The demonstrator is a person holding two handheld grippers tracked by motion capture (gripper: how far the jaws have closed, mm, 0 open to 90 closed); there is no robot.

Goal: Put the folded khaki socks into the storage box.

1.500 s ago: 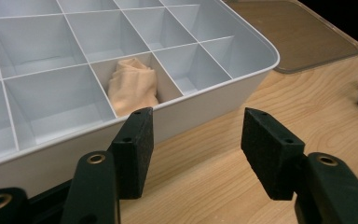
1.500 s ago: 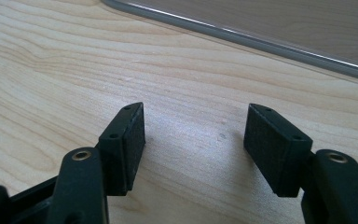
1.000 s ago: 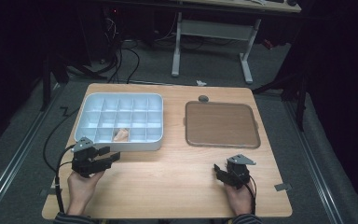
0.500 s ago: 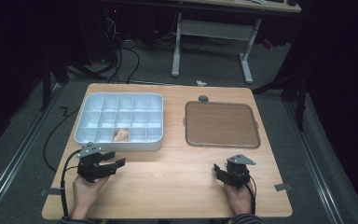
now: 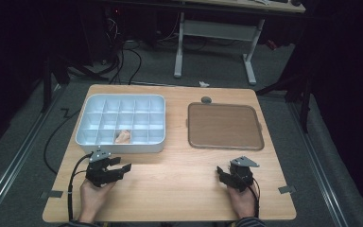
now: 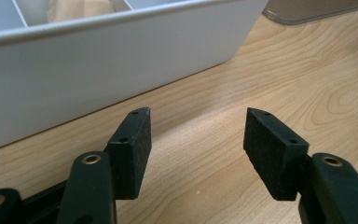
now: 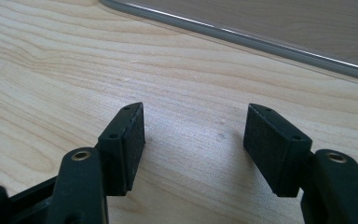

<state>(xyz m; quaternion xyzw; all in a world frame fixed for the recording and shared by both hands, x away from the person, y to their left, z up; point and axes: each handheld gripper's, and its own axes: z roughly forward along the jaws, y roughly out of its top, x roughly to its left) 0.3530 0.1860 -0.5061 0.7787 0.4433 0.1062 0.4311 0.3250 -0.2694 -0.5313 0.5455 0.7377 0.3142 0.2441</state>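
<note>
My left gripper (image 5: 121, 166) sits low over the wooden table (image 5: 175, 189) just in front of the white compartment bin (image 5: 86, 138). Its jaws are open with nothing between them (image 6: 198, 116), facing the bin's front wall (image 6: 98, 70). A tan item (image 5: 123, 137) lies in a front-row compartment, and its top peeks over the rim (image 6: 77, 9). My right gripper (image 5: 227, 172) rests near the table's front right, open and empty (image 7: 196, 112). It points at the brown tray (image 5: 224, 125), whose grey rim (image 7: 261, 39) crosses the top of the right gripper view.
A small grey round object (image 5: 206, 100) lies on the table beyond the brown tray. Bare wood stretches between the two grippers. Cables and a desk frame (image 5: 212, 42) stand on the dark floor behind the table.
My left gripper has sunk and drawn back a little from the bin toward the table's near edge. The right gripper has not moved.
</note>
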